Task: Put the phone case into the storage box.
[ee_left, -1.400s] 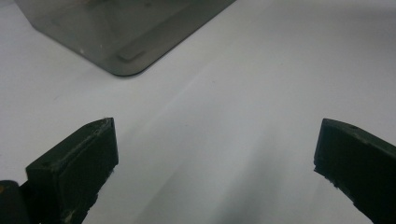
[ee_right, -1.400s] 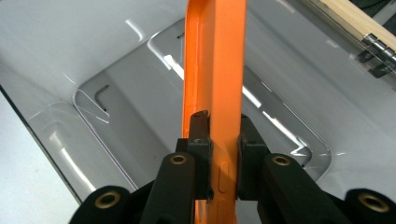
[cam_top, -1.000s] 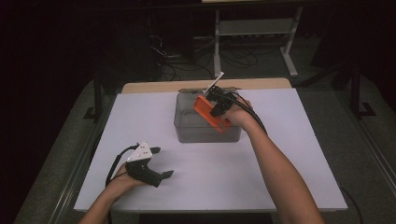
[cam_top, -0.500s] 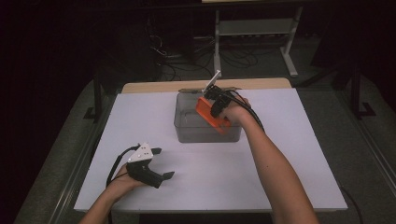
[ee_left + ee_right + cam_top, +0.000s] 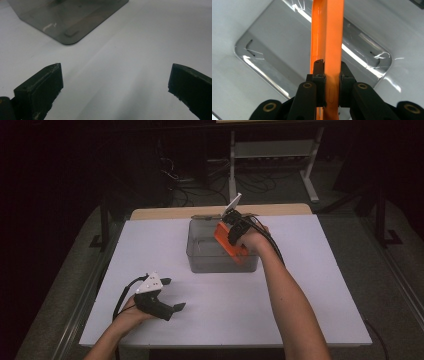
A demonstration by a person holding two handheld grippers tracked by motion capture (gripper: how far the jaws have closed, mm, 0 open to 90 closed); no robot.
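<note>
In the high view the right claw (image 5: 231, 234) holds a flat orange piece (image 5: 230, 246) on edge over the clear grey bin (image 5: 200, 257) at the far middle of the white bench (image 5: 310, 295); the piece tilts across the bin's right half, its lower end seemingly inside the rim; the left claw (image 5: 172, 294) rests near the front left edge, well apart from the bin.

In the left gripper view the left claw (image 5: 115, 82) stands wide open with nothing but bare bench between its jaws; a corner of the bin (image 5: 72, 25) lies ahead.

In the right gripper view the right claw (image 5: 329, 75) is clamped on the orange piece (image 5: 327, 32), the bin floor (image 5: 274, 62) below it.

The step in hand looks like placing the piece into the bin; next probably comes lowering and letting go.

Against the earlier high views little differs; the right hand has barely shifted, and the left claw lies as before.
</note>
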